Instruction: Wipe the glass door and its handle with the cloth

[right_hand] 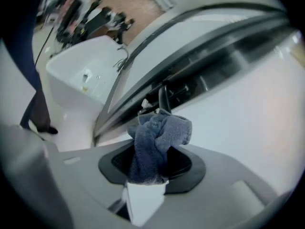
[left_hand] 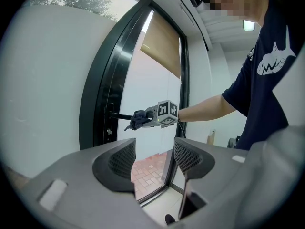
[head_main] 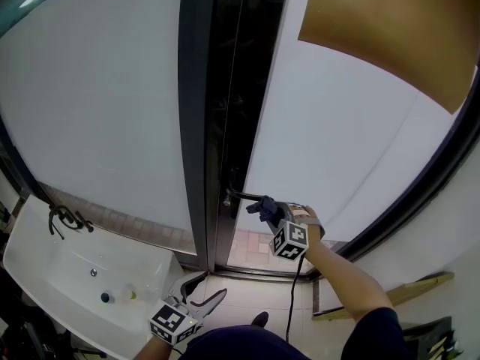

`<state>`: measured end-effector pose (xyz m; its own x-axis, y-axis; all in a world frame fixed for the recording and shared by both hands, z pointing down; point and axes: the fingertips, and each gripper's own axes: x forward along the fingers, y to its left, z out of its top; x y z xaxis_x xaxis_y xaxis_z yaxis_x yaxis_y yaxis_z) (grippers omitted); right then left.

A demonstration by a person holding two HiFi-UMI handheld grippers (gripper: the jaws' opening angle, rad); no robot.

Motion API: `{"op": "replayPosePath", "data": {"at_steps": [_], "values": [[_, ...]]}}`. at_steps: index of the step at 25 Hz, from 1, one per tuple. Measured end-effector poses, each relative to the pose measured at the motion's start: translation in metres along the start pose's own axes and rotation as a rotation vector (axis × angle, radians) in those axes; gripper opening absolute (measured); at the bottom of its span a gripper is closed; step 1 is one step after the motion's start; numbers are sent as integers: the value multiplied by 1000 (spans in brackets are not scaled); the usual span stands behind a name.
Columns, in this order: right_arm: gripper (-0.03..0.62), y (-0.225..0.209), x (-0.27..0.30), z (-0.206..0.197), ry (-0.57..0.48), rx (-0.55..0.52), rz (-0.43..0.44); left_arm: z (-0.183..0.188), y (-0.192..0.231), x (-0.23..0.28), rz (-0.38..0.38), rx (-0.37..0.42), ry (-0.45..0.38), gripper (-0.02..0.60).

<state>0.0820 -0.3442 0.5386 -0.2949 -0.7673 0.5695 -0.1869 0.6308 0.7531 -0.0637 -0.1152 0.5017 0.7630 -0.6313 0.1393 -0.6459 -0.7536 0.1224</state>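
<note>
The glass door (head_main: 337, 133) stands in a black frame (head_main: 225, 111), with a black lever handle (head_main: 241, 195) at its edge. My right gripper (head_main: 264, 208) is shut on a bunched dark blue cloth (right_hand: 159, 136), and the cloth (head_main: 262, 205) is pressed against the handle's free end. In the right gripper view the handle (right_hand: 164, 97) rises just behind the cloth. From the left gripper view, cloth (left_hand: 138, 119) and handle (left_hand: 119, 116) meet beside the frame. My left gripper (head_main: 201, 291) hangs low near the floor, open and holding nothing (left_hand: 152, 159).
A white sink (head_main: 45, 272) with a dark faucet (head_main: 64, 217) stands at lower left. A brown blind (head_main: 390, 28) covers the door's upper part. A wooden plank (head_main: 405, 287) lies on the floor at right. A shoe (head_main: 260, 319) shows below.
</note>
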Motion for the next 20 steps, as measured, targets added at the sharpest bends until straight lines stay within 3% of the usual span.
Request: {"op": "replayPosePath", "data": {"at_steps": [6,10,14,20], "values": [[151,25,21,18,-193,749,228,-3,5,-4,19,-7,10,249],[150,31,43,59,-332,1068,330,-2,8,-7,39,-10,9,248],[151,13,62,91,-427,1250,345,-8,9,-11,59,-24,24,247],[152,-3,74,106,-507,1311,331,-13,15,-19,105,-35,28,247]]}}
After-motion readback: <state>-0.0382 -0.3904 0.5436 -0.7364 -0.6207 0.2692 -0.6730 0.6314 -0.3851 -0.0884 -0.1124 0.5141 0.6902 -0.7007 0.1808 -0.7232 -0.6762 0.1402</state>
